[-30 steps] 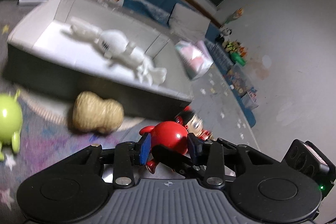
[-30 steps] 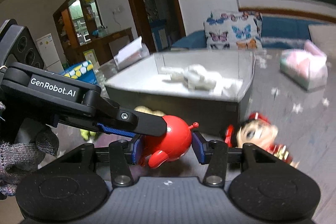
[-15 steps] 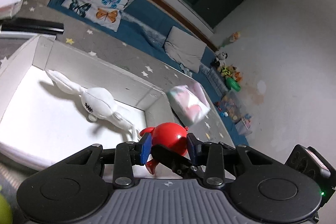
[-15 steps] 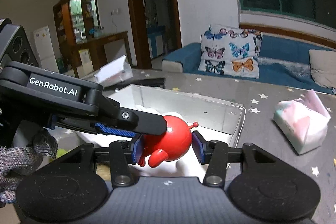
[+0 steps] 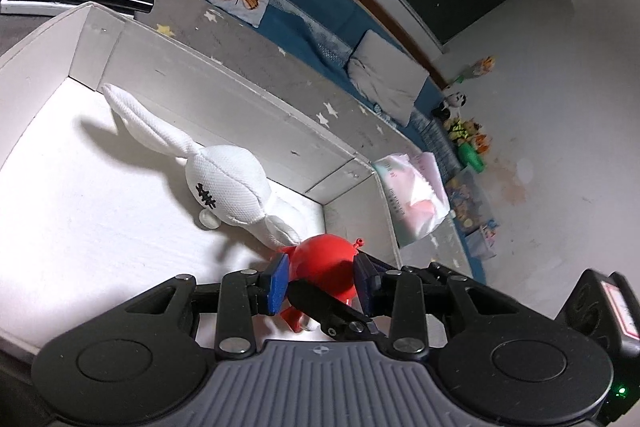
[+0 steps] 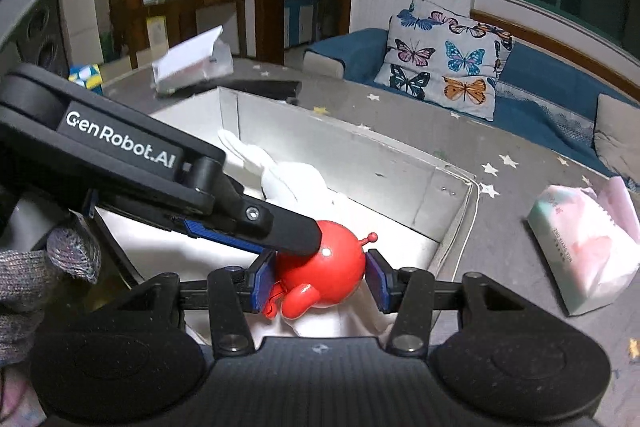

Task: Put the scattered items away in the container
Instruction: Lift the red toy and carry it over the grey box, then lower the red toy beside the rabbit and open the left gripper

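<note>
Both the left gripper and right gripper pinch the glossy red round plastic figurine above the white box's near corner; uneven release could bounce it out.

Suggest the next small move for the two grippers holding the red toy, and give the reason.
Probably lower a little, then open both. The red toy is clamped between the right gripper pads and also by the left gripper, and it already hangs inside the white box, close to the plush rabbit. Whether it touches the floor is unclear, so ease down before releasing.
</note>
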Motion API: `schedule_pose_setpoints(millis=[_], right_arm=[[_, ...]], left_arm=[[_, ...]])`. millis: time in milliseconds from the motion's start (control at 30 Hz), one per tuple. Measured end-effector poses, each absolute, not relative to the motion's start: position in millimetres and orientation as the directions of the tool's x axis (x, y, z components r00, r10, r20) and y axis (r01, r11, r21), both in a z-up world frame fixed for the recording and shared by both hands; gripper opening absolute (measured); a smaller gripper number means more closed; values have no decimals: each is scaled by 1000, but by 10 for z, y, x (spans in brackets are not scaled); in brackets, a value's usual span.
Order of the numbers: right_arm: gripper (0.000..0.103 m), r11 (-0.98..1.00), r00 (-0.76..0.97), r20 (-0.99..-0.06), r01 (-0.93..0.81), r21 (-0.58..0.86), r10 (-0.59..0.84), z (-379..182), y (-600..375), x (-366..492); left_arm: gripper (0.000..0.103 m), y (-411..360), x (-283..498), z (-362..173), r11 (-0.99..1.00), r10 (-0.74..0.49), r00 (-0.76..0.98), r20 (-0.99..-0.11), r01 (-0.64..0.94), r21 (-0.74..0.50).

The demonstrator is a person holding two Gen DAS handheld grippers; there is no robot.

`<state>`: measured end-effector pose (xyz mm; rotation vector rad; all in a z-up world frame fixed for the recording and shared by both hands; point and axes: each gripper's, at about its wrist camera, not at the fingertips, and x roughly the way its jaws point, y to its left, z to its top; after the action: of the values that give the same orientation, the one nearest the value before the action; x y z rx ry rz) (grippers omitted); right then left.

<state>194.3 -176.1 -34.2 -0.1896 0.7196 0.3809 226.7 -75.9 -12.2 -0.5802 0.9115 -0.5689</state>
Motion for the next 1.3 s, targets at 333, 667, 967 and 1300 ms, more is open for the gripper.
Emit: schedule_pose_setpoints(millis=[333, 667, 967, 1300], right_arm=[[50, 914, 691, -670, -404, -48, 270, -345, -1797, 1911], [50, 920, 718, -641, -388, -45, 271, -279, -1850, 1824], [50, 928, 740, -608, -372, -17, 286, -216, -1907, 1696], [50, 936, 771, -562, -351, 20, 301, -130, -1967, 1428]], left_arm=[[38, -764, 2266, -145, 719, -663, 477, -577, 190, -669], [38, -745, 2206, -90, 722, -658, 484, -577, 189, -665], [38, -712, 2180, -62, 726, -647, 500, -575, 174, -665], [38, -683, 2032, 24, 732, -641, 520, -564, 192, -654]])
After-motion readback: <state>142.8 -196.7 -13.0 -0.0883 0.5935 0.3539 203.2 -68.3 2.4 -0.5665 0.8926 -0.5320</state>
